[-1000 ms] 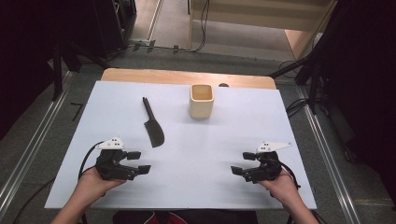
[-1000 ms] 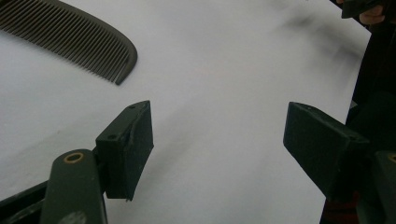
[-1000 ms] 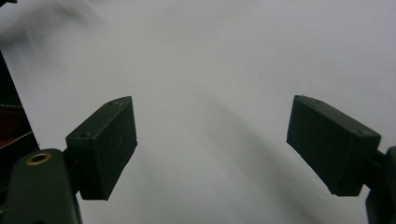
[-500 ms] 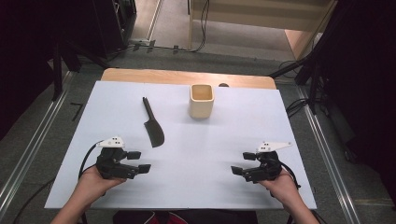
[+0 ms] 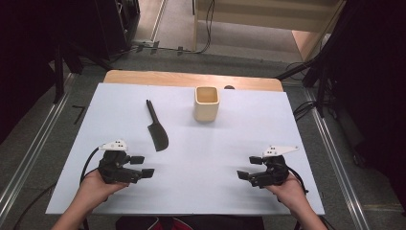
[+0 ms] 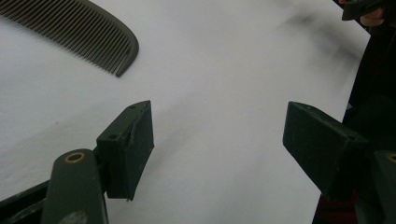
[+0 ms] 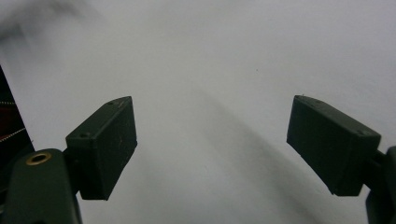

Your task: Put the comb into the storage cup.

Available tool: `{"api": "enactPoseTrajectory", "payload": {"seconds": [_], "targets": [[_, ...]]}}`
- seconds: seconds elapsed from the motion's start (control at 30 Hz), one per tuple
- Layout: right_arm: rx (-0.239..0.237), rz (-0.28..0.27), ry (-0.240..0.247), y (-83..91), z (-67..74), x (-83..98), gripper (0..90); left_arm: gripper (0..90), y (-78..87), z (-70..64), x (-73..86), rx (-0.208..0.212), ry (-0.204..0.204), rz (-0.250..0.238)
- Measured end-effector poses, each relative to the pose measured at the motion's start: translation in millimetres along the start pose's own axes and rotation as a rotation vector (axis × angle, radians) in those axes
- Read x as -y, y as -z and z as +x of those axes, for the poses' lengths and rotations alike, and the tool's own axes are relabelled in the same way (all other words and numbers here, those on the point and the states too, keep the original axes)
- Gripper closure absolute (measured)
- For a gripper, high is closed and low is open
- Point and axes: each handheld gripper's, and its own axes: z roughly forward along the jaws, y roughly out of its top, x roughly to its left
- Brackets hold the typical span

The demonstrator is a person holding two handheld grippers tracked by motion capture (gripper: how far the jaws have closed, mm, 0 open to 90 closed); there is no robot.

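Fingers [image 6: 128, 149] of the left gripper [image 5: 142, 166] stand wide apart with nothing between them, and the right gripper [image 5: 250, 167] is spread just as wide and just as empty; both rest low over the white sheet [image 5: 230, 143] near the person's edge. The comb [image 5: 157, 128] lies flat on the sheet at about one o'clock from the left gripper, near it but apart, its handle pointing away toward eleven o'clock and its toothed part nearest the hand. The cup [image 5: 207, 103] stands upright farther off, at about two o'clock from the comb.

The step in hand is probably the reach for the comb. To do it well, I would bring the left gripper over the comb's spine, turn the jaws across its narrow width, and come down level, since so flat a thing may slide or tip if nudged from one side.
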Motion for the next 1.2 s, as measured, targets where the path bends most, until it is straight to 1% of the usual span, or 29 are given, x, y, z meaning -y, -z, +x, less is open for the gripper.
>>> {"api": "enactPoseTrajectory", "payload": {"seconds": [0.1,0.17,0.43,0.47,0.5,0.57,0.63,0.73,0.77,0.83,0.97,1.0,1.07,1.17,1.2], "targets": [[-0.001,-0.001,0.006,-0.1,0.2,-0.3,14.3,25.7,0.0,0.2,-0.3,-0.003,-0.003,0.001],[-0.003,-0.003,0.006,-0.2,0.1,-0.4,14.3,25.7,-0.4,0.1,-0.4,-0.001,0.004,-0.001],[-0.009,-0.001,0.004,-0.4,0.4,-0.4,14.3,25.9,-0.2,0.5,-1.0,-0.001,0.008,0.006],[-0.009,-0.001,0.003,-0.2,0.4,-0.4,14.3,27.1,0.4,1.9,-2.9,0.001,0.017,0.016],[-0.009,-0.001,0.003,-0.2,0.4,-0.4,14.3,27.7,0.4,1.9,-2.9,0.001,0.017,0.016],[-0.008,-0.007,-0.002,0.1,0.3,-0.4,14.3,27.6,3.3,4.0,-7.7,-0.024,0.031,0.014],[-0.011,-0.01,-0.001,0.5,0.4,-0.7,14.3,27.6,5.8,6.0,-10.6,-0.018,0.052,-0.006],[-0.011,-0.013,-0.002,1.0,1.7,-2.1,14.3,27.6,5.3,8.4,-14.3,-0.016,0.072,0.004],[-0.021,-0.012,-0.003,0.6,2.0,-2.2,14.3,27.6,4.7,9.0,-16.0,-0.019,0.074,0.012],[-0.019,-0.012,-0.003,0.6,2.2,-2.3,14.3,27.6,3.2,9.2,-19.1,-0.018,0.082,0.01],[-0.013,-0.008,-0.002,1.0,2.4,-2.3,14.3,27.6,2.5,9.3,-26.1,-0.02,0.079,0.023],[-0.013,-0.004,-0.006,1.2,2.3,-2.1,14.3,27.5,2.1,9.6,-27.7,-0.014,0.082,0.021],[-0.007,-0.003,-0.007,1.5,2.2,-1.7,14.3,27.5,1.2,10.9,-31.3,-0.019,0.071,0.025],[0.0,0.002,-0.011,1.7,1.2,-1.5,14.3,27.5,-0.6,14.6,-38.0,-0.02,0.065,0.032],[0.0,0.004,-0.011,1.5,1.1,-1.5,14.3,27.5,-0.6,14.6,-38.0,-0.02,0.065,0.032]]}}
